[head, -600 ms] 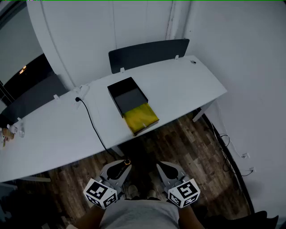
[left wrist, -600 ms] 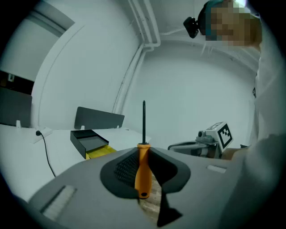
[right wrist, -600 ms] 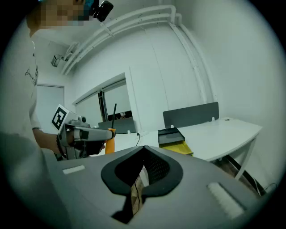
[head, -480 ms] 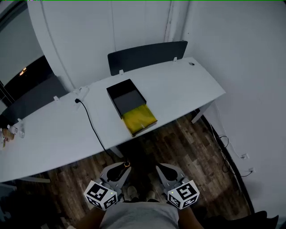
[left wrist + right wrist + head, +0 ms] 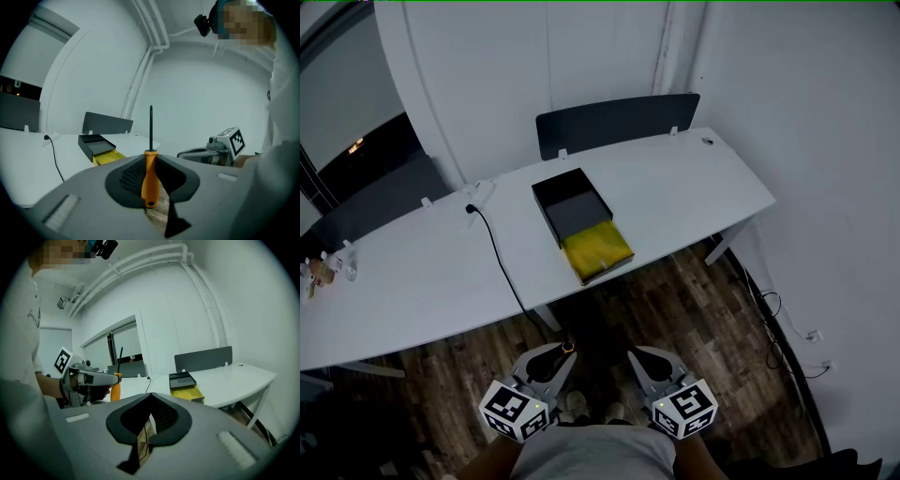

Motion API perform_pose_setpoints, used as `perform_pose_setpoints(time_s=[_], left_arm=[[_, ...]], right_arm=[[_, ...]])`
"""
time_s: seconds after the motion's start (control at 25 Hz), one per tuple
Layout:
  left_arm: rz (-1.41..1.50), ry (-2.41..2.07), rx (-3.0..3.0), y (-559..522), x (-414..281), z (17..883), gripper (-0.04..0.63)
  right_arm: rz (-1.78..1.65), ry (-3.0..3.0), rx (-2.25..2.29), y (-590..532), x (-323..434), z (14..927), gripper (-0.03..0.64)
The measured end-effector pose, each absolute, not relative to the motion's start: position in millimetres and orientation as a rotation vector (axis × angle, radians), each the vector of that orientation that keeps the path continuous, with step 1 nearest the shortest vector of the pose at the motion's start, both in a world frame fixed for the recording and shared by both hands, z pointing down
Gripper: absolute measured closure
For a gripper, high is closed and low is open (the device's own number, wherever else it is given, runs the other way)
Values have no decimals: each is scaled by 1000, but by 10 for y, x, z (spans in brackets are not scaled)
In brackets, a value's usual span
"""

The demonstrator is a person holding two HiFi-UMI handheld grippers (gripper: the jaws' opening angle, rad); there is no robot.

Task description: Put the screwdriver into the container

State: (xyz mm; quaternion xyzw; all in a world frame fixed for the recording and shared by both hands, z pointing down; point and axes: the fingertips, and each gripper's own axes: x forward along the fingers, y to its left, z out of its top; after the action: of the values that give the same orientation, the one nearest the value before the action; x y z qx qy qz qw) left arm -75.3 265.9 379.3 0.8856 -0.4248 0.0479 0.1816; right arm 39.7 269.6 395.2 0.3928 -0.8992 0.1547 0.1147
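Where the container (image 5: 579, 223) rests, a white table (image 5: 675, 187) spans wooden floor (image 5: 694, 309).

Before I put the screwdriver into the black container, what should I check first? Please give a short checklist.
1. Grip: left gripper shut on the screwdriver at its orange handle, shaft upright: ok.
2. Right gripper shut, nothing in it: ok.
3. Container on the table open on top, nothing seen inside: ok.
4. Cable lies left of the container, apart from it: ok.
5. Reach: both grippers over the floor, short of the table: not ok; probably step closer first.
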Motion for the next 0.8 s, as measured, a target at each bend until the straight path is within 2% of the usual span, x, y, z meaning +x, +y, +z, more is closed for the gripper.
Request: perform_pose_setpoints(time_s=[0.8], left_arm=[[158, -1119, 2555, 2712, -1083, 3819, 528]], right_arm=[[469, -2639, 1227, 2690, 11, 3948, 603]])
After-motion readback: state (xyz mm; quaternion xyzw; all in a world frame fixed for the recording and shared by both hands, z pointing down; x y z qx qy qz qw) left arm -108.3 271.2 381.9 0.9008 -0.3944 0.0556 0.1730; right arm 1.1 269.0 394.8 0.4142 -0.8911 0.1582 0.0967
